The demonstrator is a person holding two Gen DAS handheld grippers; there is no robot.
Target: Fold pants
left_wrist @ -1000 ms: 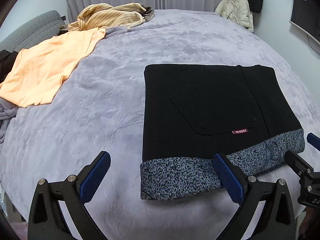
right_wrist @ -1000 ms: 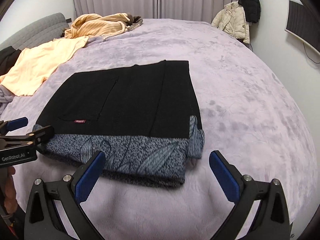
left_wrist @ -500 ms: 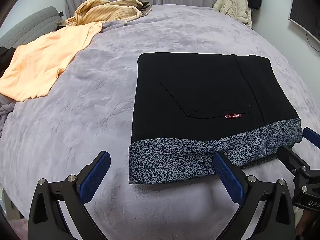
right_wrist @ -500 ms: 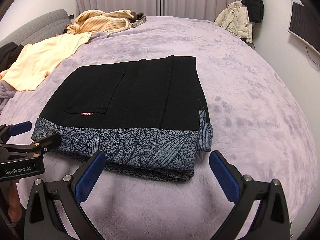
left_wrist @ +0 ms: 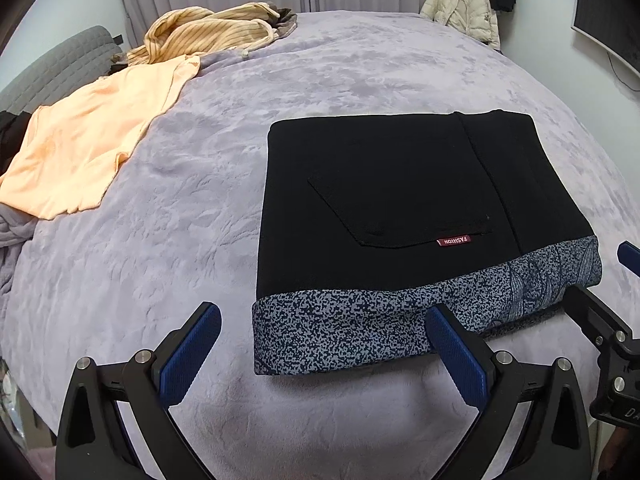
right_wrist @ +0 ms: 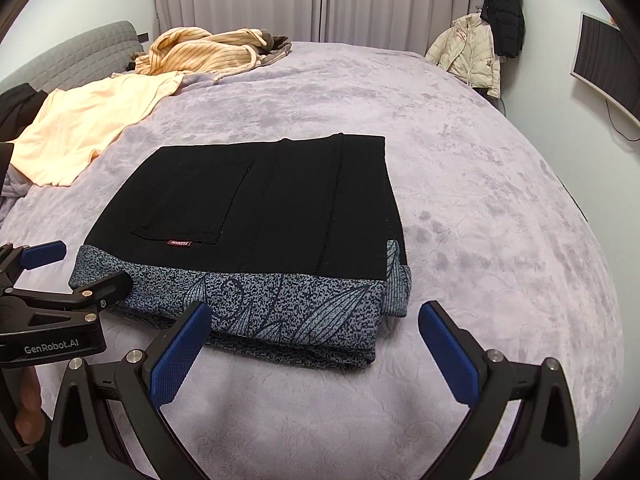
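**Pants already in a neat rectangle, one tidy-up probably left**

The pants [left_wrist: 416, 216] are laid folded on the purple bedspread [left_wrist: 200, 240], well apart from the peach shirt [left_wrist: 92, 148] to their left, with the speckled grey band [right_wrist: 256, 300] nearest the cameras. Both the left gripper [left_wrist: 324, 344] and the right gripper [right_wrist: 316, 340] are spread wide, nothing pinched, just short of that band. If another fold is wanted, both near corners should be pinched through all layers and carried over evenly, so the stack isn't skewed.
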